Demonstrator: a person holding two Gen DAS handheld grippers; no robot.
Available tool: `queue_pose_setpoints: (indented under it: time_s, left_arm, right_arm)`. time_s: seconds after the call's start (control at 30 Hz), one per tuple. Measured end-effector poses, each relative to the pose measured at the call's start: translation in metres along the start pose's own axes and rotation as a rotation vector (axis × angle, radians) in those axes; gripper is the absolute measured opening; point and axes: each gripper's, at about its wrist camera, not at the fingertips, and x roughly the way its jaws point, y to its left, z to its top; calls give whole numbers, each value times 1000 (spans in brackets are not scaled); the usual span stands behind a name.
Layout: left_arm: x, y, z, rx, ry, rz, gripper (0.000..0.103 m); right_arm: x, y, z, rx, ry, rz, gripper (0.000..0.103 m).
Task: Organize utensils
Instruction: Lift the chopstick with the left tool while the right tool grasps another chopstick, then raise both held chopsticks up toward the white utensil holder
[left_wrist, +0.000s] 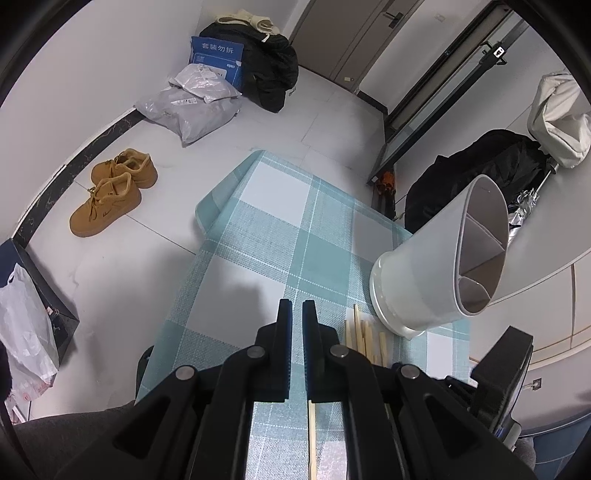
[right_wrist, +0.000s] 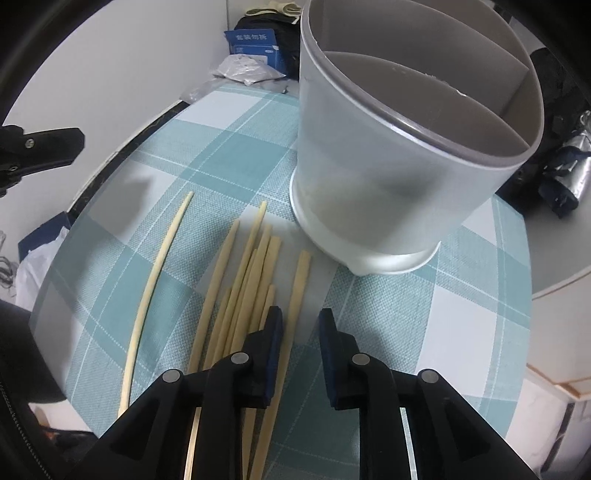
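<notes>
Several pale wooden chopsticks (right_wrist: 255, 284) lie loose on the teal checked tablecloth (right_wrist: 391, 317); one chopstick (right_wrist: 155, 280) lies apart to the left. A white utensil holder (right_wrist: 391, 173) with divided compartments stands just beyond them, and it shows in the left wrist view (left_wrist: 436, 266) too. My right gripper (right_wrist: 300, 317) is open, low over the near ends of the chopsticks, holding nothing. My left gripper (left_wrist: 297, 310) has its jaws nearly together with nothing between the tips; chopsticks (left_wrist: 364, 338) lie just to its right. A chopstick (left_wrist: 312, 439) shows beneath it.
The small table (left_wrist: 258, 206) has floor on its left. A pair of tan shoes (left_wrist: 110, 192), grey parcels (left_wrist: 192, 107) and dark bags (left_wrist: 273, 70) lie by the wall. A black bag (left_wrist: 480, 177) sits right of the table.
</notes>
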Motion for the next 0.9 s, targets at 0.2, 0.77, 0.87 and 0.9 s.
queue_pose_setpoints:
  time_s: [0.2, 0.77, 0.87, 0.9]
  left_arm:
    - [0, 1, 0, 2, 2, -2, 1]
    - [20, 4, -4, 13, 57, 77, 39]
    - [27, 0, -7, 43, 70, 99, 45]
    - [32, -5, -8, 68, 74, 127, 46]
  right_arm:
    - [-11, -19, -25, -4, 35, 62, 6]
    - [-6, -20, -13, -1, -33, 59, 28]
    - [-6, -28, -14, 29, -39, 83, 6]
    - [-6, -32, -12, 46, -40, 101, 6]
